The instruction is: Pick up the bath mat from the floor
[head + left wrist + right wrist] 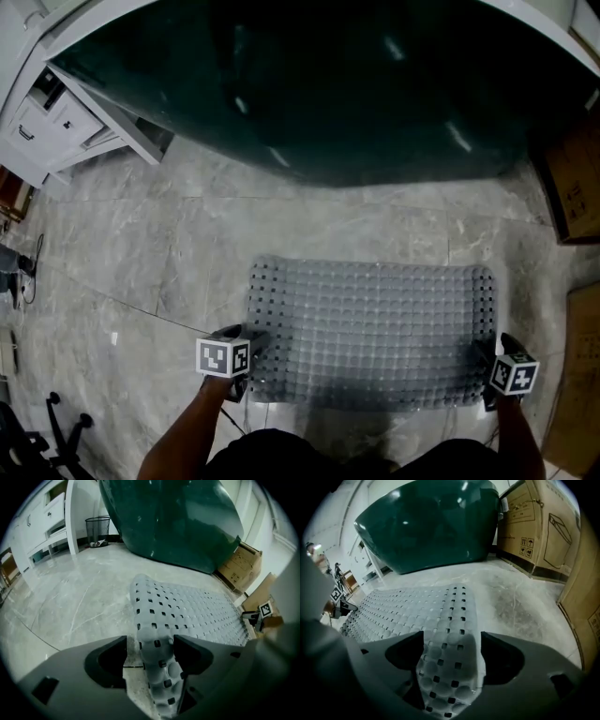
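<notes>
The mat (370,328) lies spread on the floor (141,253) before the tub (319,84), its two near corners curling up into the grippers. The left gripper (150,641) has its fingers wide apart around a mat strip, with floor showing beside it. The right gripper (452,637) is also wide, and its strip fills the gap, seemingly unpinched.

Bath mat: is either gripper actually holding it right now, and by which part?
Neither. The bath mat lies on the floor; the left gripper and right gripper straddle its near corners with jaws apart, not clamping it.
</notes>
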Demonstrator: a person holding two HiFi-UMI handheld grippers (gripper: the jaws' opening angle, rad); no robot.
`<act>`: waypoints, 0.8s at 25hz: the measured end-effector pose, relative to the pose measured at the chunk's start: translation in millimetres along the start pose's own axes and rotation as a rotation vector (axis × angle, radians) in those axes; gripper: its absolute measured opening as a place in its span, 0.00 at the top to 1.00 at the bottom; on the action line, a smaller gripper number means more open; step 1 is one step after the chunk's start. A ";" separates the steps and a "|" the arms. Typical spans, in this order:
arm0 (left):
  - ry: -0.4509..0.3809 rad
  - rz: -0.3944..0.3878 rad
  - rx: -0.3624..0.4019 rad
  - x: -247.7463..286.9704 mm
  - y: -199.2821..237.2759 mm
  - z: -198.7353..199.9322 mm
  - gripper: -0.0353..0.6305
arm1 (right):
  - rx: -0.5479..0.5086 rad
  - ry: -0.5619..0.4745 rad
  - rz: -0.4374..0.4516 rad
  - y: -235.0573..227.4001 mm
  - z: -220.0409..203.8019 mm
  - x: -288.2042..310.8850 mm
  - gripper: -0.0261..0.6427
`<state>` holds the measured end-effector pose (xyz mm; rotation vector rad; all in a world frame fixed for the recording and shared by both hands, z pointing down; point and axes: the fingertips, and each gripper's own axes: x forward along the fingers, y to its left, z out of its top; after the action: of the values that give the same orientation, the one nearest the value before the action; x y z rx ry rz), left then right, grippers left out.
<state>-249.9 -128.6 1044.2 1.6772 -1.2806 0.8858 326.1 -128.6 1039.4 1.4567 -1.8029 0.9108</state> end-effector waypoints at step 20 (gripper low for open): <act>0.024 0.014 0.110 16.3 -7.6 -2.4 0.66 | 0.001 0.022 -0.037 1.6 -12.0 17.2 0.52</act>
<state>-238.9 -131.8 1058.3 1.7391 -1.2489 0.9980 322.1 -127.7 1060.0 1.4701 -1.7541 0.9059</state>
